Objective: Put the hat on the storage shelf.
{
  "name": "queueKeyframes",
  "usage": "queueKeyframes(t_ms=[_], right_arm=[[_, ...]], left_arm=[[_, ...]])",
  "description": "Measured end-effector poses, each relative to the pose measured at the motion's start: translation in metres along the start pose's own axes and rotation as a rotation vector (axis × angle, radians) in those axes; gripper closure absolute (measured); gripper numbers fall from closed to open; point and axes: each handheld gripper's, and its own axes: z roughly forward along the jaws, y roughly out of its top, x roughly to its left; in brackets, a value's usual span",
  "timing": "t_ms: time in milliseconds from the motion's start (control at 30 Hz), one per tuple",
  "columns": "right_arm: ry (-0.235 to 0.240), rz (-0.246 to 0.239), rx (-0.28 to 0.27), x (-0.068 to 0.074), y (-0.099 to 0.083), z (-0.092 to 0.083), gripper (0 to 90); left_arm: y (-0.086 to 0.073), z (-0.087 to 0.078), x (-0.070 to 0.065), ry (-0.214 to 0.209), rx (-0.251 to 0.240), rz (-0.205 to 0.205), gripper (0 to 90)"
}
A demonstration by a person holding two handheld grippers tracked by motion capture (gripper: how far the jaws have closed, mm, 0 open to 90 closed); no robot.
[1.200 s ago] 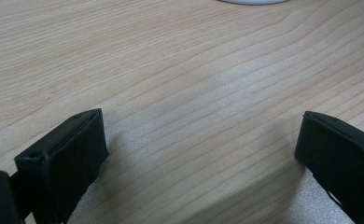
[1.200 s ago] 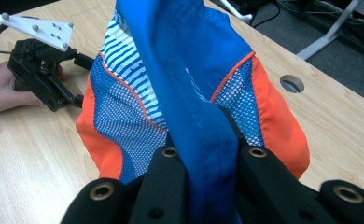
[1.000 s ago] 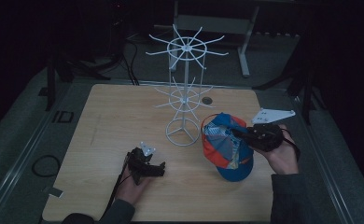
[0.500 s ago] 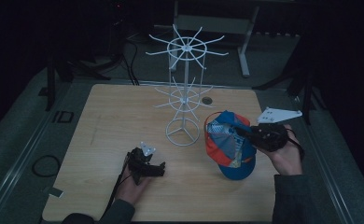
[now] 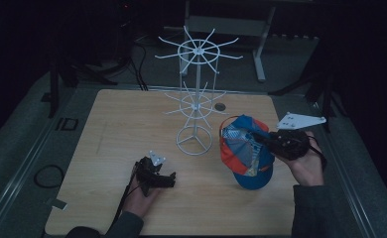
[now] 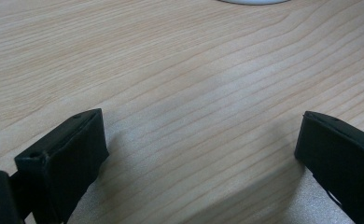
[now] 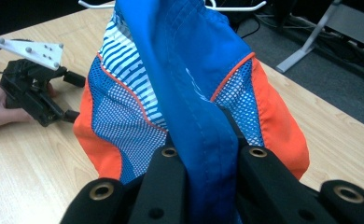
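Observation:
A blue, orange and striped mesh cap (image 5: 243, 153) hangs at the table's right, just right of the white wire rack (image 5: 196, 99). My right gripper (image 5: 257, 139) is shut on a blue fabric fold of the cap (image 7: 189, 84), pinched between both black jaws (image 7: 203, 154). The cap's lower edge sits close to the tabletop. At the front left my left gripper (image 5: 167, 179) rests on the wood, held by a hand. Its jaws stand open (image 6: 199, 149) over bare wood with nothing between them.
The rack's round base (image 5: 195, 140) stands mid-table, its two tiers of wire arms spreading above. The wooden tabletop (image 5: 112, 129) is bordered by grey floor and dark cables. A small round grommet (image 5: 220, 106) sits behind the rack.
My right hand has shifted slightly with the cap still in its grip. The left gripper has stayed in place.

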Motion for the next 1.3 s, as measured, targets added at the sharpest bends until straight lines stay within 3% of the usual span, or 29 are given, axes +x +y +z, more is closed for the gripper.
queueKeyframes(t_ms=[1300], right_arm=[[-0.013,-0.006,-0.081,0.001,0.019,-0.018,84.6]], left_arm=[[0.000,0.000,0.000,0.001,0.001,0.001,2.6]])
